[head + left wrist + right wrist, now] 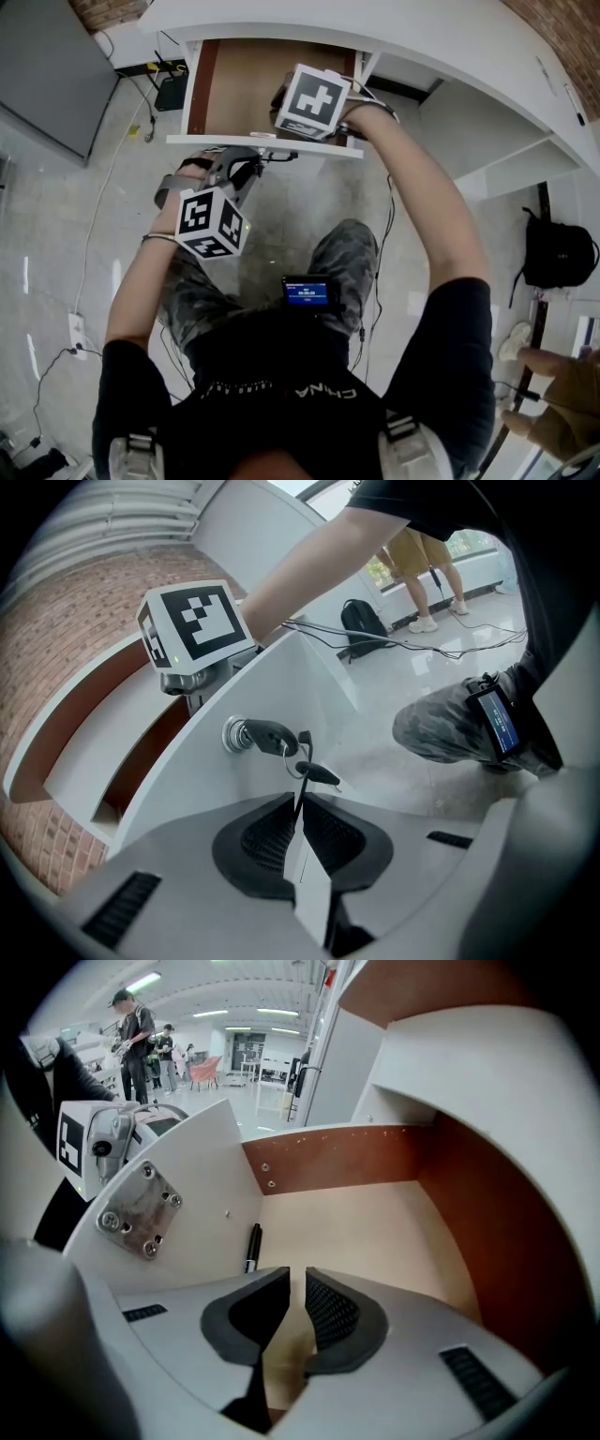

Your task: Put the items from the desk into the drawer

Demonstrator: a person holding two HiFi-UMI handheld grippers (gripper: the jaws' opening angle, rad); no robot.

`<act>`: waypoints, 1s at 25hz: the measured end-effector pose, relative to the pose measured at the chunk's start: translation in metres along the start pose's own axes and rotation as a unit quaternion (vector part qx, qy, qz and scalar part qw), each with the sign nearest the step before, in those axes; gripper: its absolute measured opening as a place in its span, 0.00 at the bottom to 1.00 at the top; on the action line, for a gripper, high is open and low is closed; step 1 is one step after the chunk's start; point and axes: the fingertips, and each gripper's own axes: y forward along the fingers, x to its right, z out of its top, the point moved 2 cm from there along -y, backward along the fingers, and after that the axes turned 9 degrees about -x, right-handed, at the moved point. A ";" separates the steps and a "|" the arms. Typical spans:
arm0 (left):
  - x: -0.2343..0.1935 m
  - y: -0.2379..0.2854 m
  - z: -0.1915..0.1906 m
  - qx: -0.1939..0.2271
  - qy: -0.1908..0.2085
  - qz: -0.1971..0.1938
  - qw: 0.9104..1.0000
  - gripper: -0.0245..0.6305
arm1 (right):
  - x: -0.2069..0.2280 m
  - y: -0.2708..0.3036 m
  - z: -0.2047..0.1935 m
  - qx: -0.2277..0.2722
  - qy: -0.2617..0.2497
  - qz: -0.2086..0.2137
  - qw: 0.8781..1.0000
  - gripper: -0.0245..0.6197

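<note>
Hovering inside the open drawer [356,1232]: right gripper [297,1302], jaws a narrow slit apart, nothing between them, bare drawer floor visible through the gap. Black pen [252,1246] lies flat on the drawer floor, along the inside of the drawer front. It's just beyond the right gripper's tips and to their left, not touching them. Left gripper [300,808] is outside the drawer, facing its white front panel, jaws pressed together, nothing visibly held. Drawer lock [236,734] on that panel has a key in it, just past the left tips. Dangling key [317,774] hangs from the ring right at those tips.
</note>
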 end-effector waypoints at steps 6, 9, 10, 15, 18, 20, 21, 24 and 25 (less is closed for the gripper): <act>-0.003 -0.002 0.001 0.000 -0.003 -0.008 1.000 0.08 | -0.007 -0.021 0.013 0.041 -0.025 -0.010 0.999 0.12; -0.005 -0.004 0.000 0.000 -0.007 -0.015 1.000 0.08 | -0.007 -0.036 0.010 0.034 -0.035 -0.026 0.998 0.10; -0.007 -0.005 0.000 0.001 -0.008 -0.018 1.000 0.08 | -0.005 -0.043 0.008 0.031 -0.036 -0.036 0.998 0.10; -0.014 -0.009 0.008 0.001 -0.014 -0.035 0.999 0.08 | -0.009 -0.088 0.003 0.057 -0.048 -0.071 0.995 0.10; -0.020 -0.010 0.010 0.000 -0.015 -0.046 0.999 0.08 | -0.014 -0.112 0.004 0.087 -0.052 -0.091 0.991 0.10; -0.024 -0.011 0.010 0.000 -0.018 -0.054 0.998 0.09 | -0.017 -0.128 0.005 0.111 -0.048 -0.104 0.987 0.09; -0.025 -0.012 0.010 0.000 -0.019 -0.059 0.998 0.09 | -0.019 -0.137 0.005 0.126 -0.045 -0.109 0.985 0.09; -0.033 -0.015 0.012 -0.001 -0.020 -0.075 0.997 0.09 | -0.029 -0.160 0.005 0.166 -0.034 -0.122 0.978 0.09; -0.036 -0.016 0.013 -0.001 -0.020 -0.080 0.997 0.09 | -0.032 -0.167 0.004 0.177 -0.031 -0.127 0.976 0.09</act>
